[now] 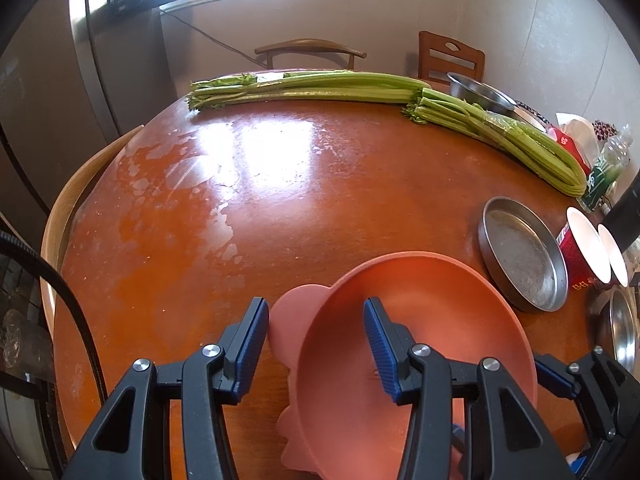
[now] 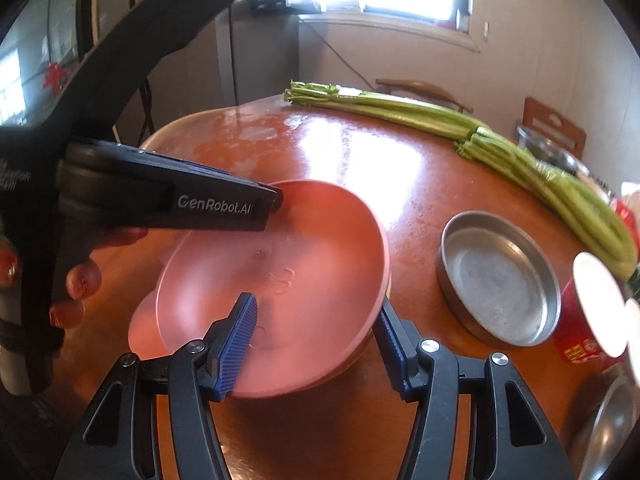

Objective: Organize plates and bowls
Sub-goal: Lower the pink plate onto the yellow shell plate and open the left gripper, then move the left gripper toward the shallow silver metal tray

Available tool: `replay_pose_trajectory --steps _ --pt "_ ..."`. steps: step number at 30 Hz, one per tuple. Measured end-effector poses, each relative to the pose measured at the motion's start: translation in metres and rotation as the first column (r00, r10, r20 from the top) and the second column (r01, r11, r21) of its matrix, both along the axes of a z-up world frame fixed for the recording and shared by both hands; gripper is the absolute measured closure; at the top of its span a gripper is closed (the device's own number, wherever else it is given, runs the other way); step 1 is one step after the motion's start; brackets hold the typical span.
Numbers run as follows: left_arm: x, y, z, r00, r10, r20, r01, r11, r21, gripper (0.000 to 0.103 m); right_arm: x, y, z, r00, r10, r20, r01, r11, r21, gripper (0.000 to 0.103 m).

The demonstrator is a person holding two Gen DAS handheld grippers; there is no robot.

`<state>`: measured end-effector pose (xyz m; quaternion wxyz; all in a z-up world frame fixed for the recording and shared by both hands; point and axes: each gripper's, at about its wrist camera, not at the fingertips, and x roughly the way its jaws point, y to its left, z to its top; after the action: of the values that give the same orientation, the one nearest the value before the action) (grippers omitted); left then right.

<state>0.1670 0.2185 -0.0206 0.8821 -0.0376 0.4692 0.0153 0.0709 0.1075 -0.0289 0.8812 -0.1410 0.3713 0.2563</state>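
A pink bowl [image 1: 420, 320] [image 2: 280, 260] with a flat pink tab [image 1: 284, 320] at its base sits at the near side of the round brown table [image 1: 280, 200]. My left gripper [image 1: 318, 340] straddles its left wall, one pad inside and one against the tab, shut on it. The right wrist view shows it from the side, its tip [image 2: 276, 200] at the bowl's far rim. My right gripper [image 2: 316, 344] straddles the near right rim, one pad over the inside and one outside, shut on the bowl. The bowl looks tilted, right edge raised.
A shallow steel pan [image 1: 520, 260] [image 2: 500, 280] lies right of the bowl, with red paper cups [image 1: 576, 256] [image 2: 580, 340] beyond it. Long celery bunches [image 1: 320, 88] [image 2: 400, 108] cross the far side. A steel bowl [image 1: 480, 92] and a steel plate [image 1: 624, 332] stand at the right. A hand [image 2: 80, 276] holds the left gripper.
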Motion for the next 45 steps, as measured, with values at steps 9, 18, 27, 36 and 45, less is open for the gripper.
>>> replay_pose_trajectory --steps 9,18,27,36,45 --pt "-0.003 0.003 0.003 1.000 0.009 0.005 -0.009 1.000 -0.011 0.053 -0.007 -0.003 0.001 0.997 0.020 0.072 -0.016 0.999 -0.050 0.040" --pt "-0.009 0.001 0.011 1.000 0.012 0.028 -0.012 1.000 -0.014 0.053 -0.005 -0.008 0.008 0.999 0.007 0.046 -0.006 1.000 -0.014 0.040" --pt "-0.022 -0.012 0.025 0.999 0.006 0.052 -0.005 1.000 -0.007 0.053 -0.007 -0.029 0.029 0.997 -0.039 0.062 0.036 0.998 0.045 0.040" --pt "-0.037 -0.030 0.046 0.997 0.007 0.081 -0.007 1.000 0.001 0.053 -0.020 -0.053 0.051 0.993 -0.075 0.090 0.063 0.990 0.127 0.040" --pt "-0.049 -0.063 0.078 0.991 -0.021 0.132 0.017 0.999 0.032 0.053 -0.032 -0.098 0.080 0.988 -0.126 0.092 0.098 0.960 0.263 0.034"
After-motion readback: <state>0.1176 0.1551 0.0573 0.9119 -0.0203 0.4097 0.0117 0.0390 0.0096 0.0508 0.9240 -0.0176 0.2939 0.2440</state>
